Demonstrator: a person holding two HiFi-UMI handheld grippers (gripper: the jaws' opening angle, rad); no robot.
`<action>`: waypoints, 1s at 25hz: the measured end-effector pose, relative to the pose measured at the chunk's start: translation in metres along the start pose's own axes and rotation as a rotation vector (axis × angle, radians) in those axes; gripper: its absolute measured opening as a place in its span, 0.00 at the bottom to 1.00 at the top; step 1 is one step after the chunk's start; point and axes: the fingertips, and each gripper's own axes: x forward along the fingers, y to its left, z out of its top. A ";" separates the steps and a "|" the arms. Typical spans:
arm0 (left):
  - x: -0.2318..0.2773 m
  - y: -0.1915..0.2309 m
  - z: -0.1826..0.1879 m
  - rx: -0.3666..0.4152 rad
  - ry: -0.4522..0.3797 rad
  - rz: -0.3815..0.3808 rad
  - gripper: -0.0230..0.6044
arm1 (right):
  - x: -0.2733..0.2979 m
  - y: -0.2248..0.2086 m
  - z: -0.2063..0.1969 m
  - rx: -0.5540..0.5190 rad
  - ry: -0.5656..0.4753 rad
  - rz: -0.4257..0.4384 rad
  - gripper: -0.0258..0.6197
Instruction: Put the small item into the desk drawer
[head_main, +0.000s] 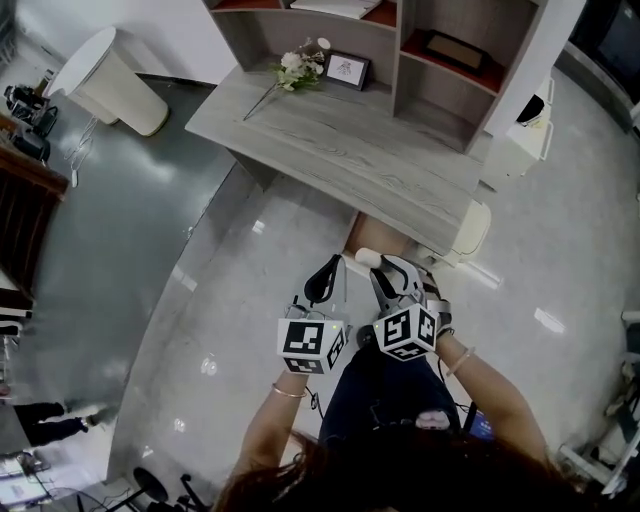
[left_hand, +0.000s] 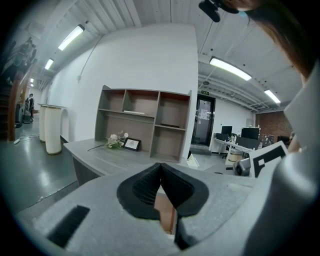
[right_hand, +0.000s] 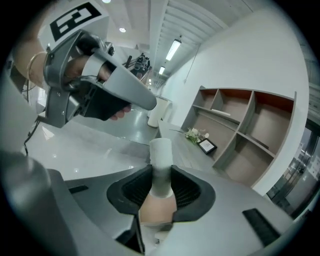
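Right gripper view: right gripper (right_hand: 161, 176) clamped on small white cylinder (right_hand: 161, 152), held short of desk (head_main: 340, 150). Left gripper (left_hand: 160, 172) closed, empty. Step: transport. Next: left gripper likely opens drawer; drawer not made out.

My left fingers (head_main: 322, 280) and right fingers (head_main: 388, 283) hang side by side over the floor (head_main: 225, 300), near the worktop (head_main: 350, 150); a white tube (head_main: 367, 257) pokes from the right pair. Flowers (head_main: 298, 68) and a frame (head_main: 347, 69) sit at its back.

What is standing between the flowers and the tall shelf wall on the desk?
A small picture frame stands there, beside the flowers and short of the shelf wall. The head view shows it clearly.
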 end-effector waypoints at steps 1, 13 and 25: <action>0.002 0.003 -0.003 -0.002 0.002 0.002 0.06 | 0.005 0.002 -0.005 -0.009 0.011 0.010 0.21; 0.035 0.031 -0.047 -0.015 0.027 0.048 0.06 | 0.074 0.019 -0.064 -0.117 0.110 0.107 0.21; 0.067 0.061 -0.090 -0.061 0.033 0.085 0.06 | 0.130 0.037 -0.117 -0.203 0.198 0.179 0.21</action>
